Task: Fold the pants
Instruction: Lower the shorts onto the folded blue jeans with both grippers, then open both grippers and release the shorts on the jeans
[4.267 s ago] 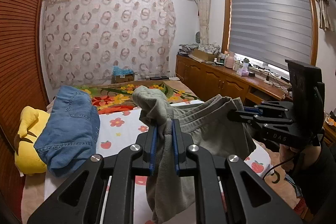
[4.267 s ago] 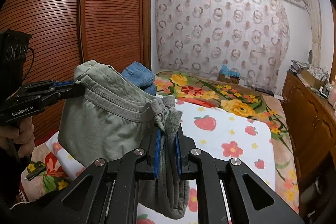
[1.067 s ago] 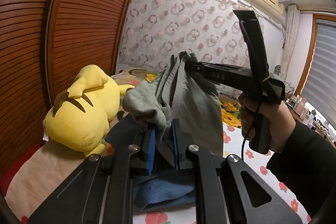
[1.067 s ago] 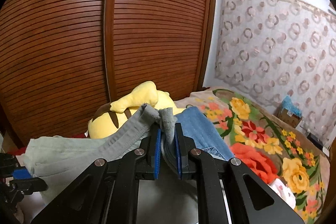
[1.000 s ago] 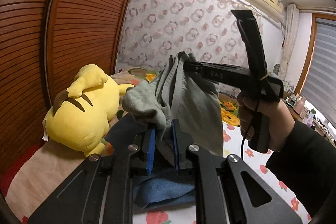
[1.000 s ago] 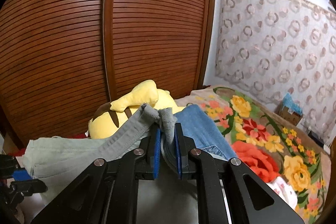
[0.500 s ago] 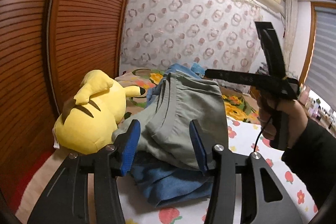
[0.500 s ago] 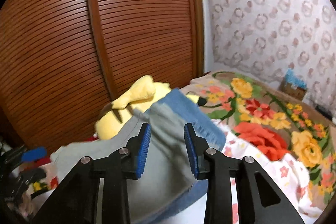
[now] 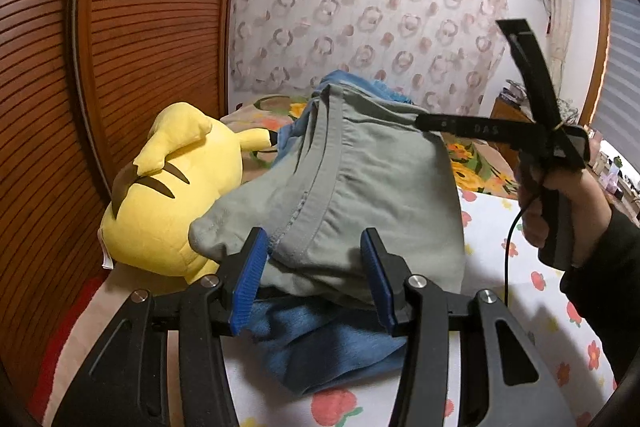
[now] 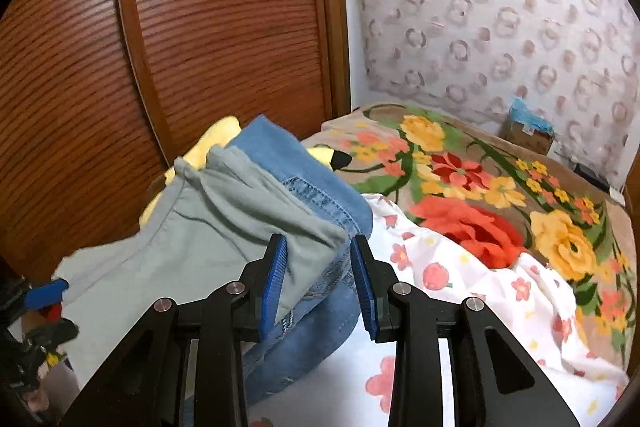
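Both hand-held grippers have let go since the earlier frame: left hand-held gripper (image 9: 314,277) and right hand-held gripper (image 10: 318,281) now spread, pads clear of cloth. Grey pants (image 9: 360,187) lie folded atop blue jeans (image 9: 332,343) on the bed (image 10: 500,291) (yellow plush (image 9: 172,187) alongside).

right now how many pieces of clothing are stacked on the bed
2. The grey-green pants lie folded on top, beside the yellow plush toy. The blue jeans sit underneath them on the bed. More could be hidden below the stack.
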